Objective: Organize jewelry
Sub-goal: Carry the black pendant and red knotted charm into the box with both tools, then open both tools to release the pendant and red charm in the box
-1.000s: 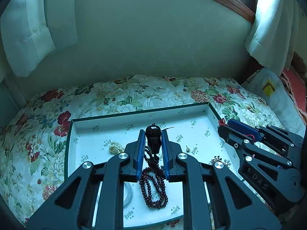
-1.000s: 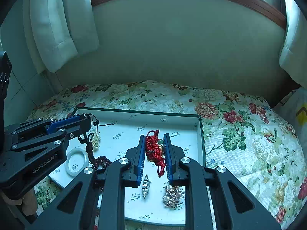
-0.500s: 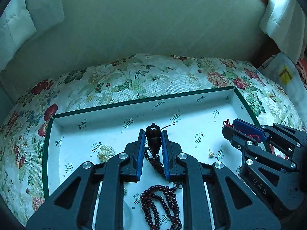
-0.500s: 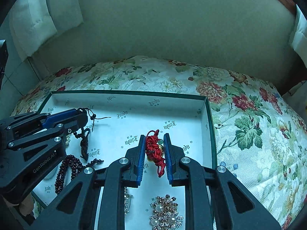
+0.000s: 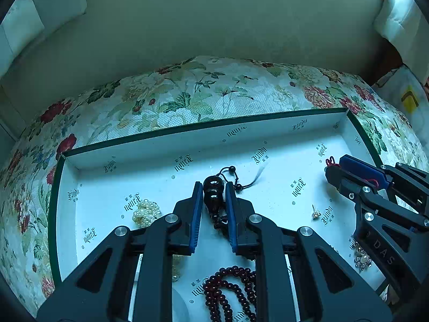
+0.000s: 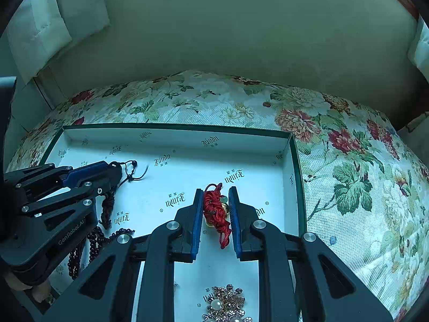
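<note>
My left gripper [image 5: 213, 187] is shut on the dark gourd-shaped bead of a dark red bead necklace [image 5: 230, 292], low over the floor of a white tray [image 5: 150, 150] with a green rim. The strand trails back under the fingers onto the tray floor. From the right wrist view the left gripper [image 6: 115, 170] shows at the left, its black cord tail lying on the tray. My right gripper [image 6: 215, 189] is shut on a red knotted cord ornament [image 6: 215, 210] with gold pieces, close above the tray's right part [image 6: 293, 177]. It also appears as the right gripper [image 5: 333, 166] in the left wrist view.
A pearl cluster [image 5: 146, 212], a small gold stud [image 5: 315, 213] and a rhinestone brooch [image 6: 228, 304] lie in the tray. The tray rests on a floral cloth [image 6: 348, 177]. A pale wall and white curtains [image 6: 51, 18] stand behind.
Both grippers have come down and forward toward the tray floor with their pieces still gripped. More of the bead strand now rests on the tray.
</note>
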Motion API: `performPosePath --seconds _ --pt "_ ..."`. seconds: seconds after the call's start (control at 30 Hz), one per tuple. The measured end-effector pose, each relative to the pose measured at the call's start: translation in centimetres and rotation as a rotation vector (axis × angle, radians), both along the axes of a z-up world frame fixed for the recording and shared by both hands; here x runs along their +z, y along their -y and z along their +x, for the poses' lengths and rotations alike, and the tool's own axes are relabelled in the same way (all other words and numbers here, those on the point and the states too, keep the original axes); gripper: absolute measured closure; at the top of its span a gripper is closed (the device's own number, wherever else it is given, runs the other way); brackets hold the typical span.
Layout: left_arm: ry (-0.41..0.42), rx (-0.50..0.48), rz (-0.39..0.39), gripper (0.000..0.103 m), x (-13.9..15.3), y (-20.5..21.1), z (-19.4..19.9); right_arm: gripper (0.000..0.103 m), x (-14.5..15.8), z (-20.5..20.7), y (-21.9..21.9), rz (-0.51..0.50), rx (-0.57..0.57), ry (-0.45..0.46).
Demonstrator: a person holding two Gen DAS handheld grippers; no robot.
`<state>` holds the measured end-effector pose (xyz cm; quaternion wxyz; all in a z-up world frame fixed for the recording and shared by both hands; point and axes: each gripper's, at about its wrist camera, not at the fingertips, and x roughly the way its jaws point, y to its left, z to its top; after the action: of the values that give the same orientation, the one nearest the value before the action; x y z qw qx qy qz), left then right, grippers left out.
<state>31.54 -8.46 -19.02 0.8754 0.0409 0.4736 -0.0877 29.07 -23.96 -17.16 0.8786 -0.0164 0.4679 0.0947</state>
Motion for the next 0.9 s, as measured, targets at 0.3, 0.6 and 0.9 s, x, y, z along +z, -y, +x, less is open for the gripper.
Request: performPosePath --seconds 0.3,0.6,0.9 --pt "-0.001 0.004 0.007 0.085 -0.21 -0.04 -0.05 0.083 -0.10 0.08 -0.01 -0.002 -0.003 -0.004" --pt "0.001 0.019 0.001 0.069 -0.15 -0.34 0.01 0.082 -0.27 0.12 0.13 0.002 -0.004 -0.013" --pt "0.017 0.020 -0.002 0.057 0.06 -0.42 -0.26 0.082 -0.34 0.14 0.21 0.001 -0.002 -0.019"
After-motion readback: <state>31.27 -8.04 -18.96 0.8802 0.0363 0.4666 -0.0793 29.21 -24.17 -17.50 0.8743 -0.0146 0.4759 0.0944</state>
